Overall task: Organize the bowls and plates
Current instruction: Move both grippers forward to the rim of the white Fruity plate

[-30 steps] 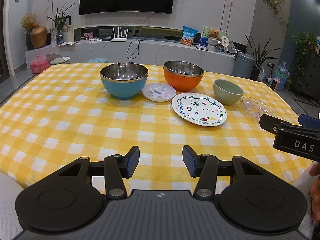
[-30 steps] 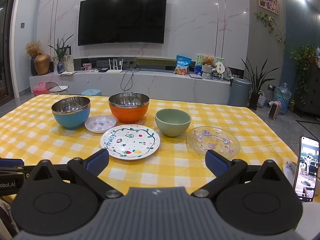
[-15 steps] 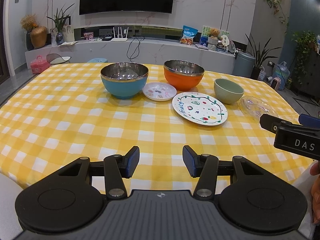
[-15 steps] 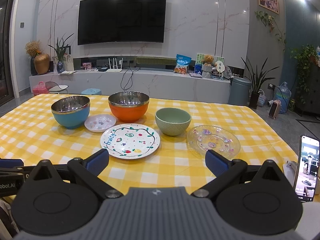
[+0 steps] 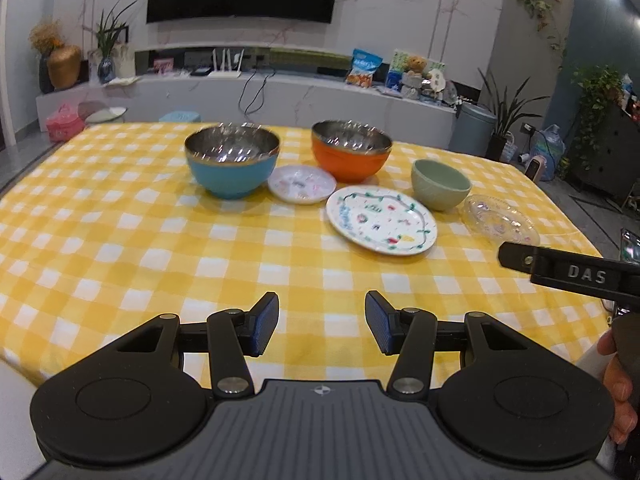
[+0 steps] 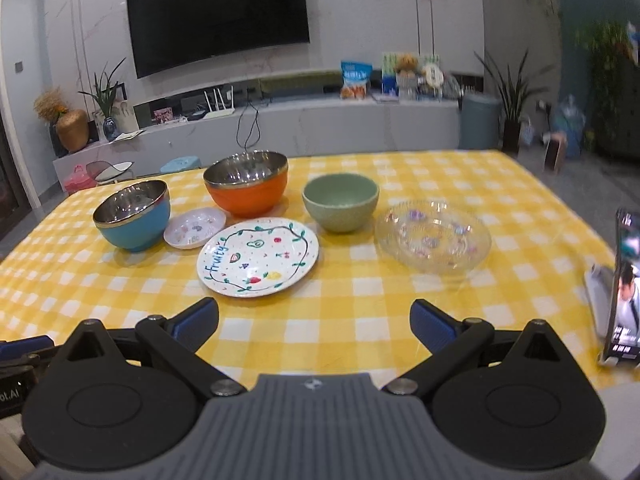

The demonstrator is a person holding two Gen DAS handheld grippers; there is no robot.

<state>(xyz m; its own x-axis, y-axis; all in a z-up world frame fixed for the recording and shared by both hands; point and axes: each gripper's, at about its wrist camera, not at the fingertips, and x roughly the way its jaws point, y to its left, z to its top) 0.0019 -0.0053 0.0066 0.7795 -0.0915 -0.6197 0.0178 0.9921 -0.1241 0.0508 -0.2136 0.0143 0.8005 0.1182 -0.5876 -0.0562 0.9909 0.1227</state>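
Observation:
On the yellow checked tablecloth (image 5: 120, 248) stand a blue bowl (image 5: 232, 164) (image 6: 134, 216), an orange bowl (image 5: 351, 156) (image 6: 248, 186) and a green bowl (image 5: 441, 185) (image 6: 340, 202). Between them lie a small white dish (image 5: 302, 184) (image 6: 195, 228), a large painted "Fruity" plate (image 5: 380, 220) (image 6: 258, 258) and a clear glass plate (image 5: 498, 220) (image 6: 434, 238). My left gripper (image 5: 321, 322) is open and empty above the near table edge. My right gripper (image 6: 314, 322) is wide open and empty, short of the painted plate; part of it shows at the right of the left wrist view (image 5: 560, 270).
A phone (image 6: 626, 292) stands upright at the table's right edge. Behind the table are a TV (image 6: 218, 12), a long white console (image 6: 280, 124) and plants (image 6: 512, 88).
Both grippers have moved forward toward the dishes, the right one tilting and swinging closer to the plates. Both stay open and empty.

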